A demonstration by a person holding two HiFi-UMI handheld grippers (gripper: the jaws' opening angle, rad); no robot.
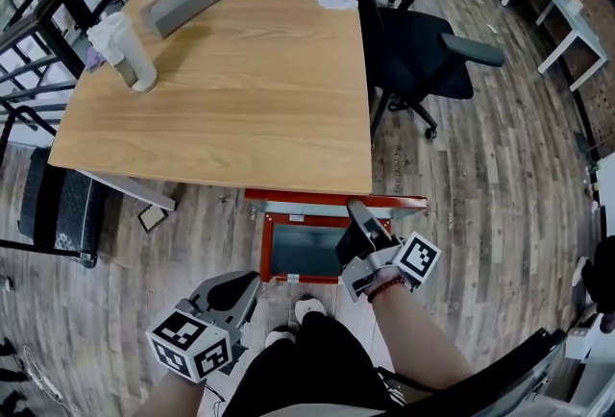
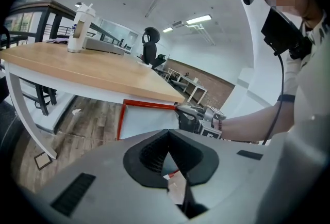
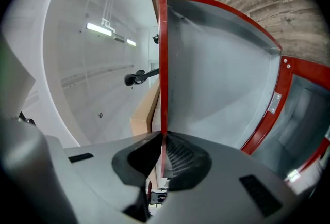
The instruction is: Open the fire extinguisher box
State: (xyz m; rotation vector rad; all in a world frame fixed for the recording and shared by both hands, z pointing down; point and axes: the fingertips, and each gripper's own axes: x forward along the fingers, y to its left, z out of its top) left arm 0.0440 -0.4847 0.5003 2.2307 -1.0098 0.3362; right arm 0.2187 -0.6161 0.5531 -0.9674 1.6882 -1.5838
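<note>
Left hand-held gripper [image 1: 248,282] hangs closed, empty; right hand-held gripper [image 1: 358,210] pinches the red edge of the box door [image 3: 216,73] by the table [image 1: 240,98].

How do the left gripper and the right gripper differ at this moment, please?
The right gripper is shut on the red edge of the fire extinguisher box's lid; the left gripper is shut on nothing. The right gripper reaches the box; the left gripper hangs back beside the person's leg. Both share the same grey build.
</note>
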